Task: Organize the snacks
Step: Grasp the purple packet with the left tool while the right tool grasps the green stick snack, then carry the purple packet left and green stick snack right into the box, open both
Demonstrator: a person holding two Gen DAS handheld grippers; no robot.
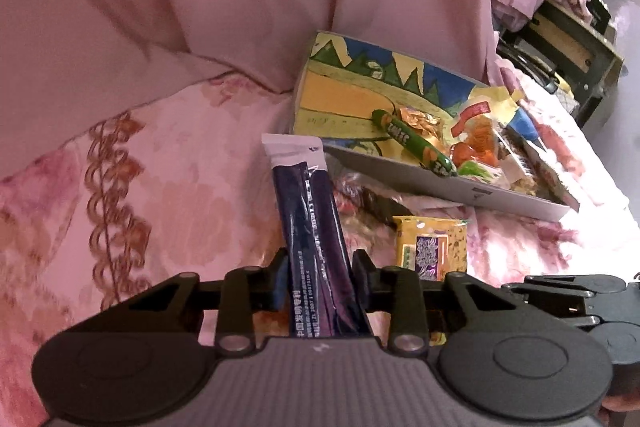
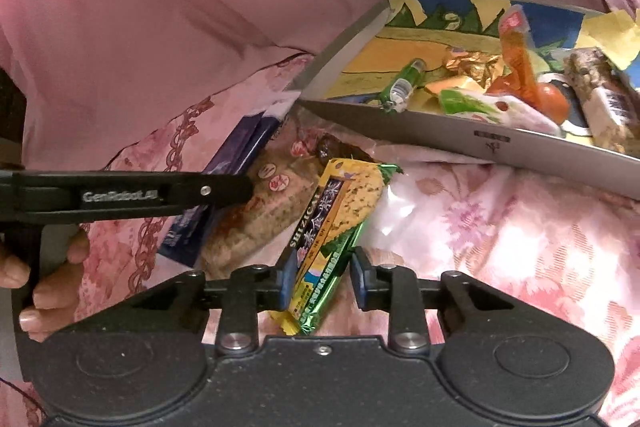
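Where unseen leftward, hand point(image 2: 44, 283) on tongs point(image 2: 120, 193)

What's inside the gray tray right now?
Gray tray holds a green sausage stick, gold foil wrapper, orange packets and a grain bar; anything beneath that pile is hidden.

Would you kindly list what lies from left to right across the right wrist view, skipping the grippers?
Hand → purple sachet → yellow-green bar → tray
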